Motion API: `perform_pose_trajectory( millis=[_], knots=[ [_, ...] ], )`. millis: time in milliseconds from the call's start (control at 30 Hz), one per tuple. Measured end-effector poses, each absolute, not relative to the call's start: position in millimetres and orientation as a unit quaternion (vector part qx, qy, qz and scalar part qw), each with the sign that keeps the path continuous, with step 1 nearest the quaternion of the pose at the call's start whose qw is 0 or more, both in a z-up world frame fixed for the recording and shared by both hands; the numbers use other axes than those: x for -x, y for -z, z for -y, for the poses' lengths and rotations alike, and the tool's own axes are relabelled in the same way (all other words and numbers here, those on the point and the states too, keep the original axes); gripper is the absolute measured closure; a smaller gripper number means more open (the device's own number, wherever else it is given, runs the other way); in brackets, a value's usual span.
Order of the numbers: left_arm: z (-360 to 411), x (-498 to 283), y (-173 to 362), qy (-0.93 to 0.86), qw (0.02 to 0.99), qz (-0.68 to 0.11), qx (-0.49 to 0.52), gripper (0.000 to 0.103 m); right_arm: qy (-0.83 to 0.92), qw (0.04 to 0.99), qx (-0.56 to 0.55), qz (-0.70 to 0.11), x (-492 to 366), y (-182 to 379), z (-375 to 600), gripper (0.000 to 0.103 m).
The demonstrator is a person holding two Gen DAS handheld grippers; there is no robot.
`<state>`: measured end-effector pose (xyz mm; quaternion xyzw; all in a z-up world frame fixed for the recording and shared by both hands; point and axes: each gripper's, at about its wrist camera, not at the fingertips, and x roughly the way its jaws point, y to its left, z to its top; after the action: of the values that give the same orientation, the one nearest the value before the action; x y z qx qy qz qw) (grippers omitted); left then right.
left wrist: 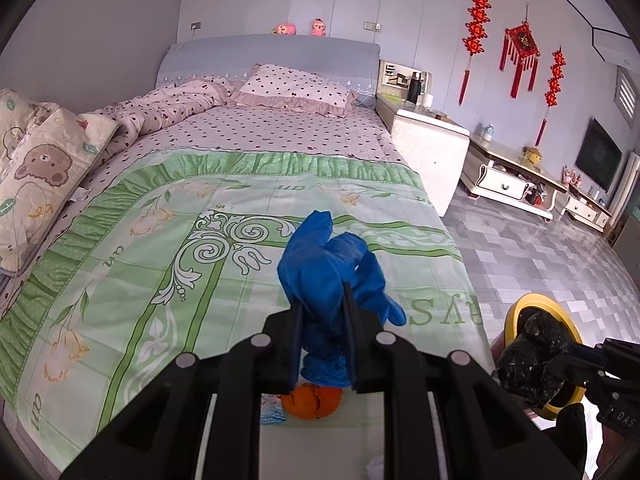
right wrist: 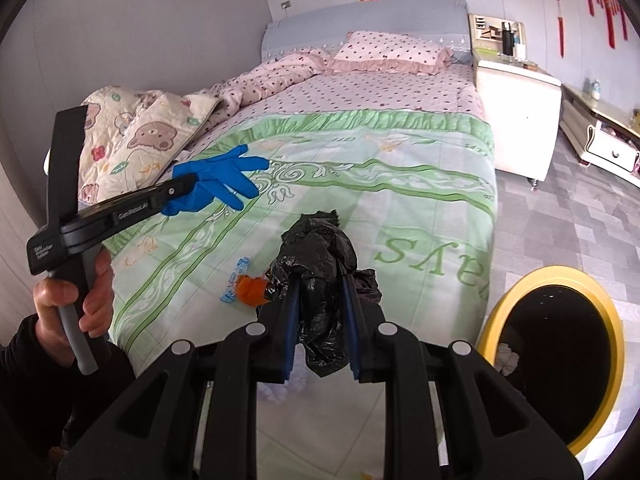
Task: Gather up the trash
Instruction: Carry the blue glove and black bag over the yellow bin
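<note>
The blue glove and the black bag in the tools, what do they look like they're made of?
The blue glove looks like thin rubber or nitrile: smooth, matte, with limp fingers drooping from the left tool. The black bag looks like thin plastic film: glossy, tightly crumpled, with sharp shiny creases, pinched in the right tool. The exact material is uncertain for both.

**A lived-in home bedroom**

A wide bed (left wrist: 248, 168) with a dotted pillow (left wrist: 292, 86), a padded headboard (left wrist: 272, 56), a white nightstand (left wrist: 428, 148), red knot hangings (left wrist: 520, 56), and a wall television (left wrist: 598, 156).
</note>
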<state>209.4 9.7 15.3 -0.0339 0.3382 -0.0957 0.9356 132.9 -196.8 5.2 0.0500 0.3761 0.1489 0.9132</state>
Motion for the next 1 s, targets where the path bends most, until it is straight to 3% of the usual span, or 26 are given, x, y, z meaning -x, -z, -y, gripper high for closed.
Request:
perform_pose_trajectory(
  millis=[1000],
  knots=[
    [147.7, -179.9, -34.3, 0.232, 0.913, -0.337, -0.005, 0.087, -0.034, 0.934, -0.100, -0.341, -95.0, -29.1, 344.7, 0.083]
  ],
)
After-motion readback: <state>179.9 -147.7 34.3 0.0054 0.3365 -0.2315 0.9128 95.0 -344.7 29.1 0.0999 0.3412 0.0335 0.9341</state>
